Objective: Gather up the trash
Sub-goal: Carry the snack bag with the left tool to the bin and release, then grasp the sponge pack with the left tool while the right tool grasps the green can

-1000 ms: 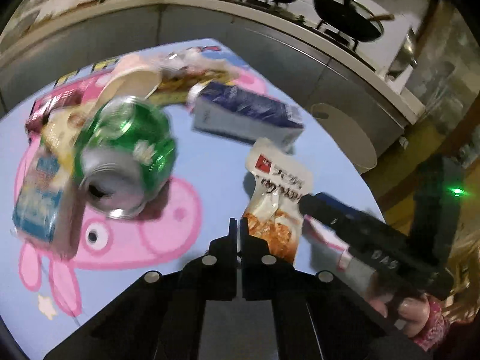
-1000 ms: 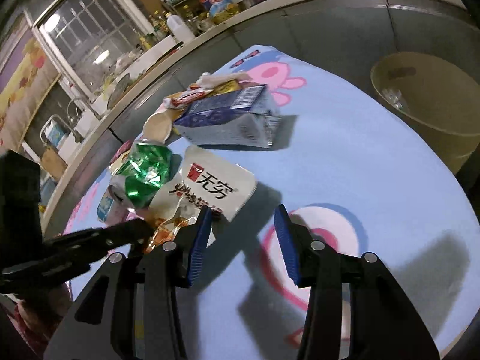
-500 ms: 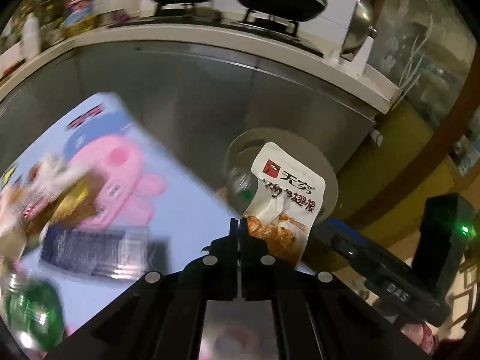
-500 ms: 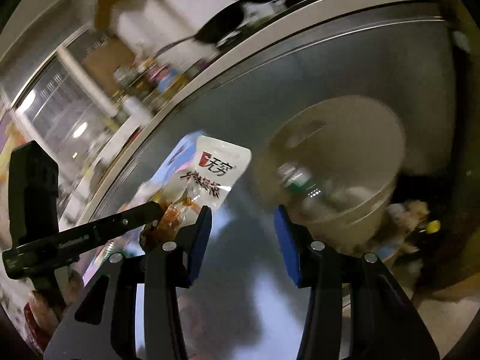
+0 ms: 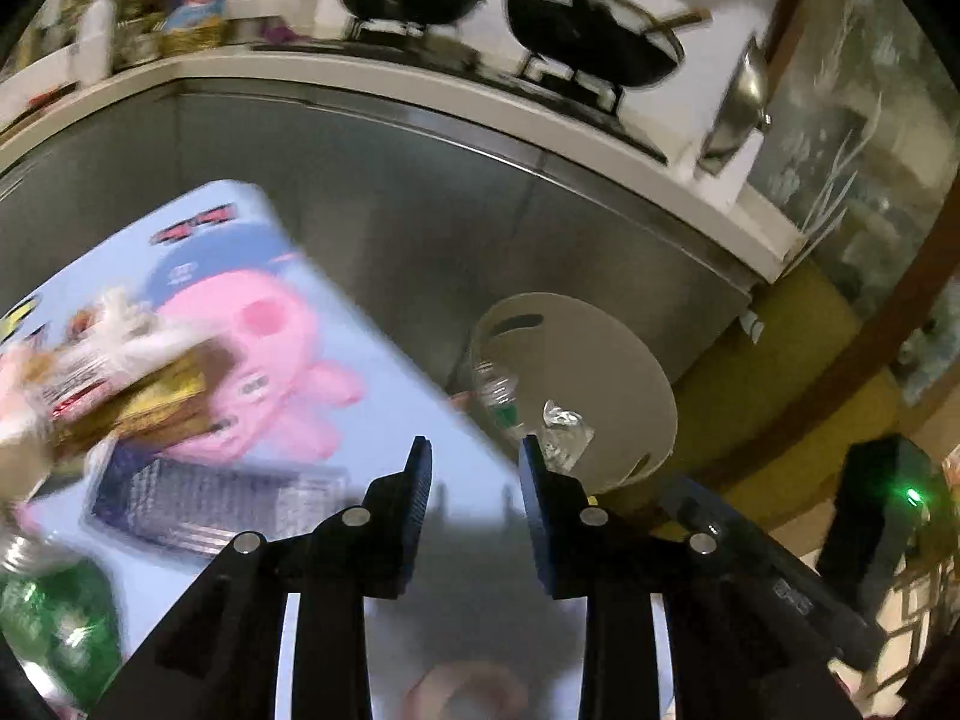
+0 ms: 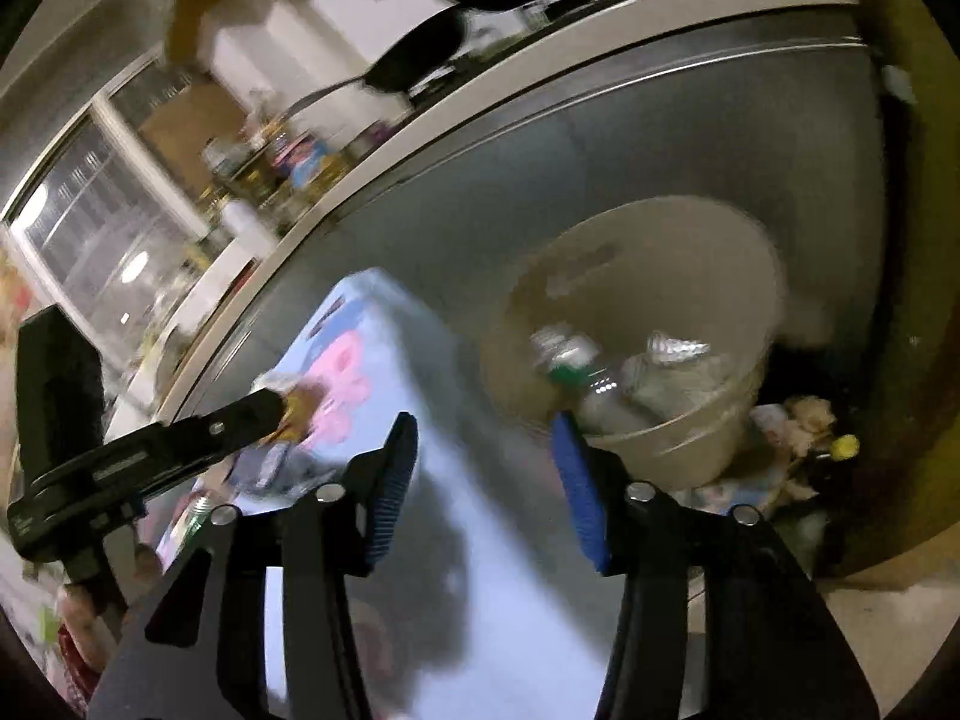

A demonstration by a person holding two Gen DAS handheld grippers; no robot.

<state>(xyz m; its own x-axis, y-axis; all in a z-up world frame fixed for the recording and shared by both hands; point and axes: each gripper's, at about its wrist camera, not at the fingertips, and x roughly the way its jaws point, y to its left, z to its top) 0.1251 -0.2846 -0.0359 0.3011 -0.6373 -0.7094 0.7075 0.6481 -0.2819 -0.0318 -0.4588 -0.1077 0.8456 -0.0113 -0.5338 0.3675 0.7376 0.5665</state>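
- Trash bin (image 5: 624,360) sits right of centre, holding one clear bottle (image 5: 498,390) (blurred).
- Left gripper (image 5: 471,468) hovers released at the table edge (image 5: 384,324).
- Right gripper (image 6: 486,456) spread wide, empty.
- One green can (image 5: 54,618), lower left.

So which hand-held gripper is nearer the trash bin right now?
Right, by a small margin: it sits on the bin's side. The left sits farther over the table.

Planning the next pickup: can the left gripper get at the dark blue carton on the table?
Probably yes. The left gripper is open and empty, and the dark blue carton lies uncovered just left of it.
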